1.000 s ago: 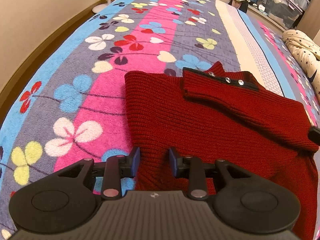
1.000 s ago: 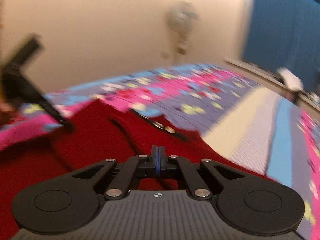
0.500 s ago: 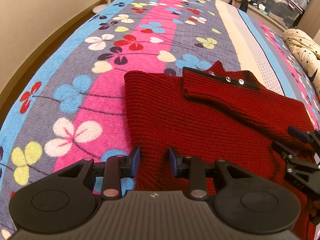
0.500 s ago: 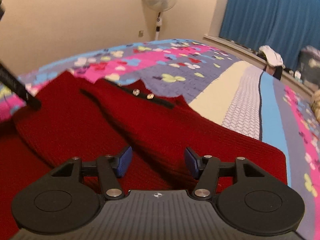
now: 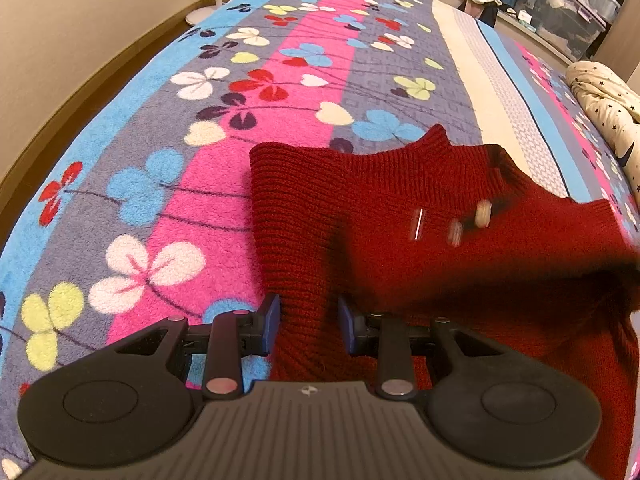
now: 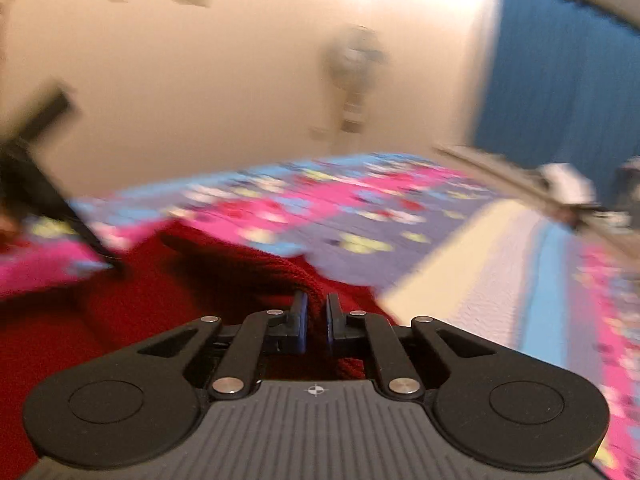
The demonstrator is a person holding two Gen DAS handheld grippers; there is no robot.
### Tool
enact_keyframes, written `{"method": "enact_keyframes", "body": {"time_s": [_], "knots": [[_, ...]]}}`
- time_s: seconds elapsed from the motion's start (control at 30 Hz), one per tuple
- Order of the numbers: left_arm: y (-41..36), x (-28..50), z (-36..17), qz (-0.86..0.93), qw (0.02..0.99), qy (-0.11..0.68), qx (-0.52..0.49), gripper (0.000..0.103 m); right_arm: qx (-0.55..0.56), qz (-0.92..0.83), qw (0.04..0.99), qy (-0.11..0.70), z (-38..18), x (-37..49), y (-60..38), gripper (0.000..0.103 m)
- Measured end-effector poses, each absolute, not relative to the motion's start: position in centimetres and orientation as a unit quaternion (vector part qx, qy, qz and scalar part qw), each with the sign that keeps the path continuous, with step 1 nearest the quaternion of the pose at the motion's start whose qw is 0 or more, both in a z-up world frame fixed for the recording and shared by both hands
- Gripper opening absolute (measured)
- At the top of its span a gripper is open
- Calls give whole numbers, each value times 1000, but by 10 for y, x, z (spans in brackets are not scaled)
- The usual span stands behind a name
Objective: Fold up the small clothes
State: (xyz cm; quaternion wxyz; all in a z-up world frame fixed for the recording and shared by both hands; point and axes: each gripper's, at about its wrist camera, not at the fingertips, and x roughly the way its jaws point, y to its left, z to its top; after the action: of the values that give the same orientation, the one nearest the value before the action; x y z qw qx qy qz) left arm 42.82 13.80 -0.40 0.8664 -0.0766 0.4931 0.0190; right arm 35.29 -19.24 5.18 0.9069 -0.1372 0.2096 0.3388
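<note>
Left view: the left gripper (image 5: 308,322) is spread, its jaws on both sides of the sweater (image 5: 400,216) edge on the blanket (image 5: 224,128), not pinching.

Right view: the right gripper (image 6: 316,324) pinches a sweater (image 6: 248,276) fold, apparently lifting it. Next, lay it flat.

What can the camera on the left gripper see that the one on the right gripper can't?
Only the left wrist view shows the star-print bedding, storage bins, and the left gripper open around the sweater's hem. Only the right wrist view shows the blurred standing fan, blue curtain, and the right gripper pinching a fold of knit. Both show the red sweater on the flowered blanket.
</note>
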Motion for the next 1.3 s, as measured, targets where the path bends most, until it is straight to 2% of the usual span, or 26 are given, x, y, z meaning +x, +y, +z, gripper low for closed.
{"method": "enact_keyframes", "body": {"time_s": [0.13,0.23,0.3,0.37,0.53,0.67,0.83,1.07,1.13,1.17,1.2,1.3], "knots": [[141,427,3,21,874,478,-89,34,-202,335,866,312,19,358,-192,14],[145,426,11,19,882,458,-107,34,-198,326,873,303,19,360,-188,22],[152,424,17,18,887,443,-131,34,-156,332,886,283,33,360,-192,39],[159,424,20,8,884,436,-167,34,-102,324,903,265,48,366,-203,47],[157,431,7,-51,847,473,-235,35,9,202,943,264,59,394,-246,49],[142,433,-7,-32,846,502,-179,35,83,53,949,299,47,418,-285,49],[138,434,-9,-20,853,494,-170,34,195,-35,920,337,24,427,-329,49],[132,429,-13,-32,864,486,-132,34,202,-51,910,358,10,429,-332,57],[131,428,-13,-33,867,480,-131,28,202,-53,901,381,5,431,-330,61],[130,428,-12,-32,870,475,-125,14,206,-54,896,389,4,430,-330,61],[130,426,-10,-28,877,465,-116,5,212,-54,891,398,1,431,-331,61],[135,420,10,-35,903,409,-129,4,218,-56,885,407,-3,431,-332,61]]}}
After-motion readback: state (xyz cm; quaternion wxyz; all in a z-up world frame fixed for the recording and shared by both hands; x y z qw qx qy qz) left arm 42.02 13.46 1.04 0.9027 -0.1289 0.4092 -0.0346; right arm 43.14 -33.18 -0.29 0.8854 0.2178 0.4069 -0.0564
